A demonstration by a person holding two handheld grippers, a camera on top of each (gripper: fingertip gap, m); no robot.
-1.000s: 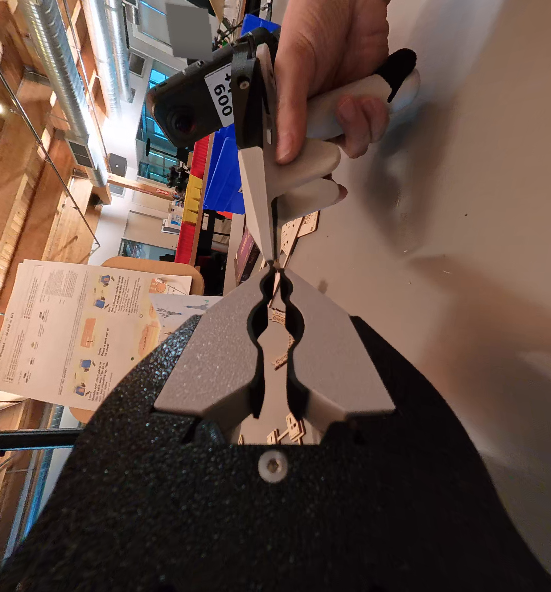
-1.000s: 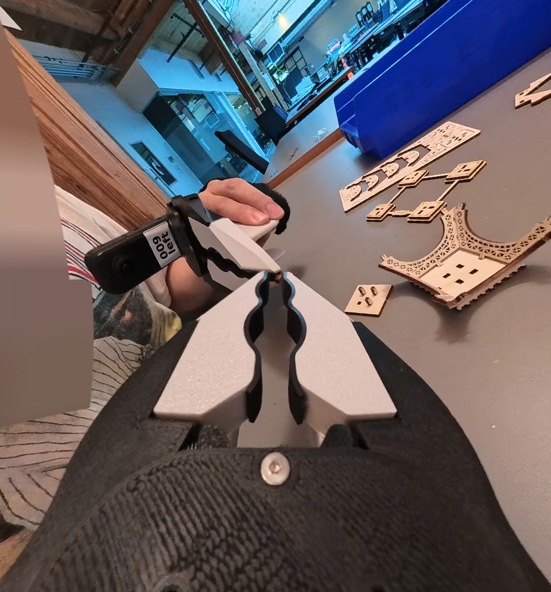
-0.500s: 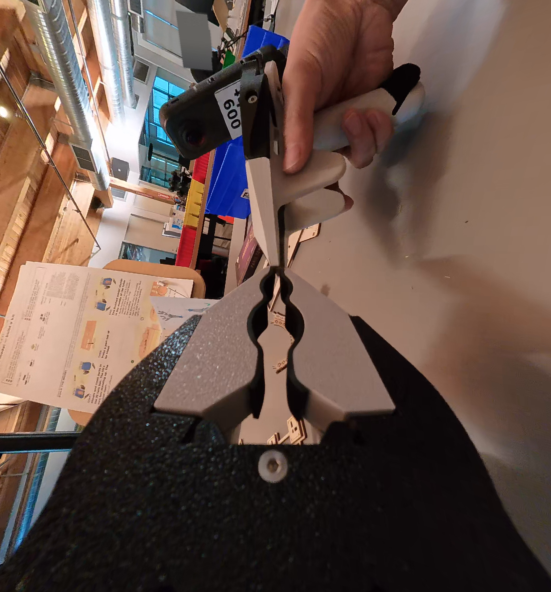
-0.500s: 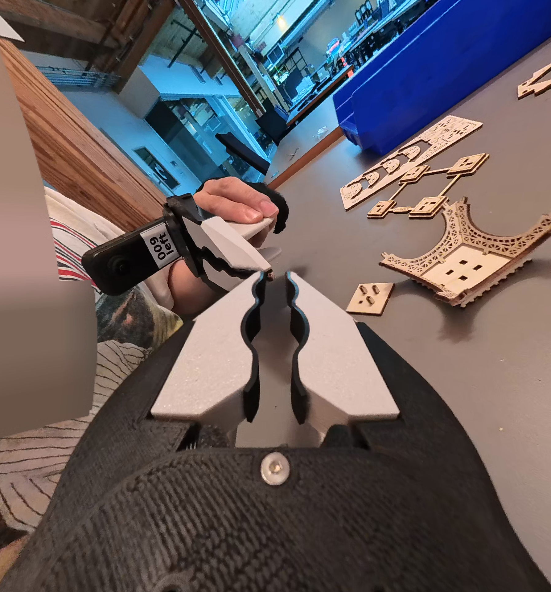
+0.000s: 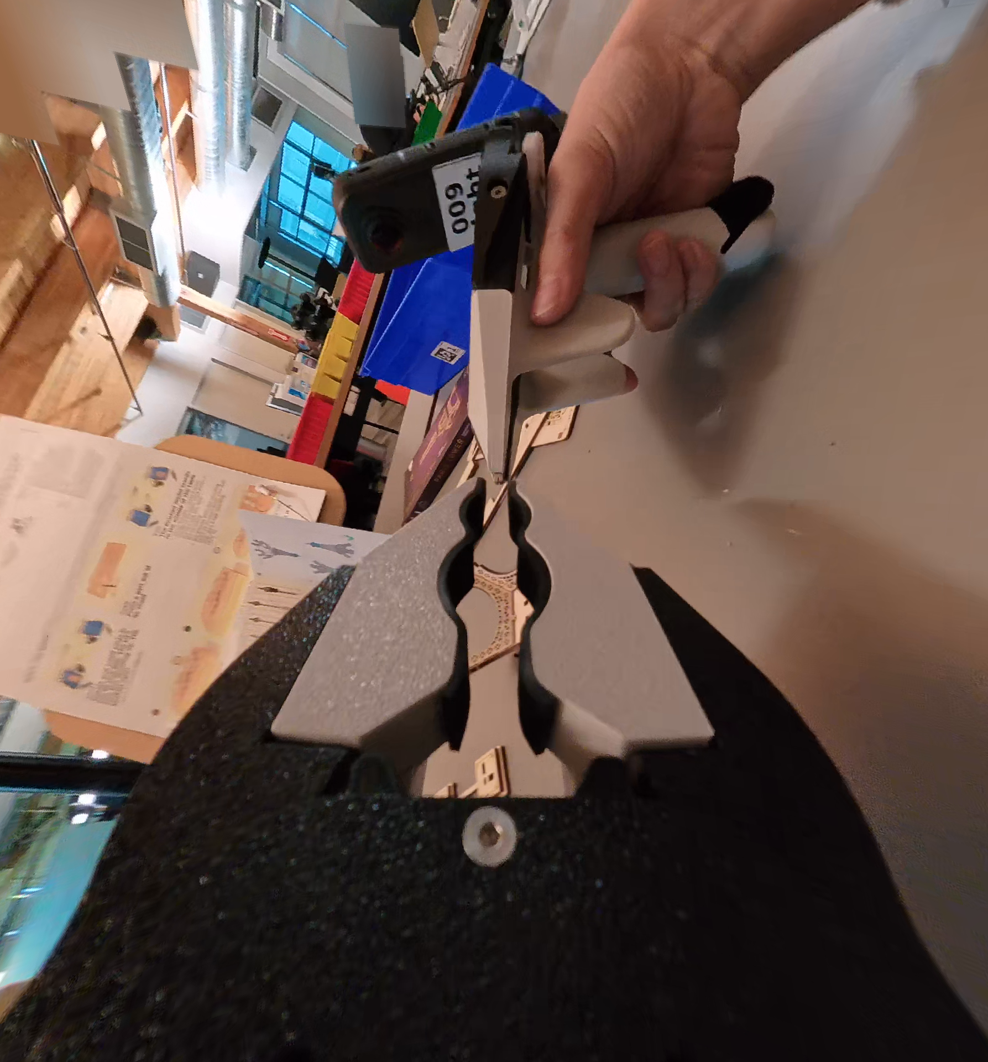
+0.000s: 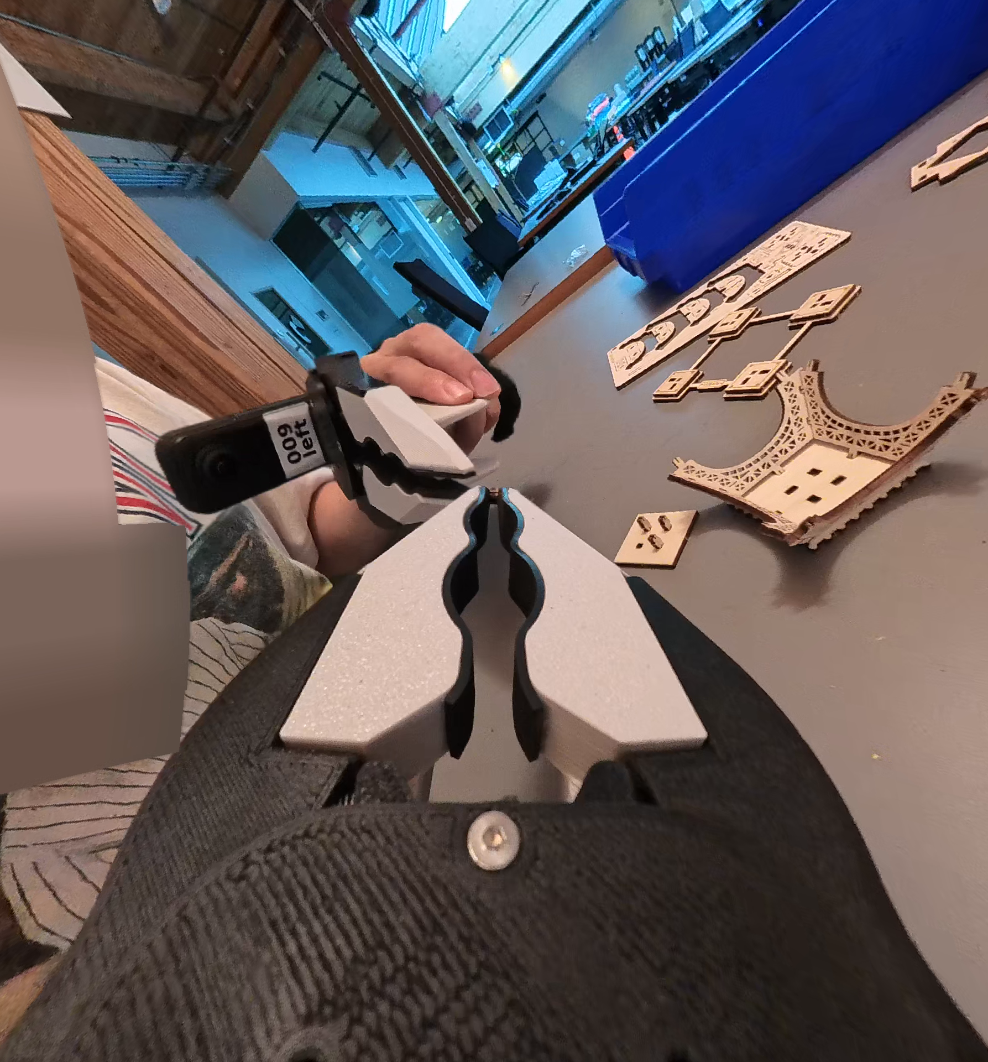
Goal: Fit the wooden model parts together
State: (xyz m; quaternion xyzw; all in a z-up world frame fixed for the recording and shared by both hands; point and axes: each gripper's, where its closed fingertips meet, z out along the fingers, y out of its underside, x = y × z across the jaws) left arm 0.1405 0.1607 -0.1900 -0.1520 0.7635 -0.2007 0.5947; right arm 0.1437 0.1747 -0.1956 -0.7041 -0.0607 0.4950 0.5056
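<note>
Right gripper (image 6: 492,493) tips pinched on tiny wooden piece (image 6: 495,492). Left gripper (image 5: 497,488) slightly parted, empty, tips near it. Lattice arch base (image 6: 824,460) on worktop (image 6: 882,661), far right.

The left gripper (image 5: 496,494) is held rolled onto its side, its jaws slightly parted at the tips. The right gripper (image 6: 494,495) meets it tip to tip (nearly touching), jaws pinched on a tiny piece; each is gripped by a bare hand (image 5: 641,172).
</note>
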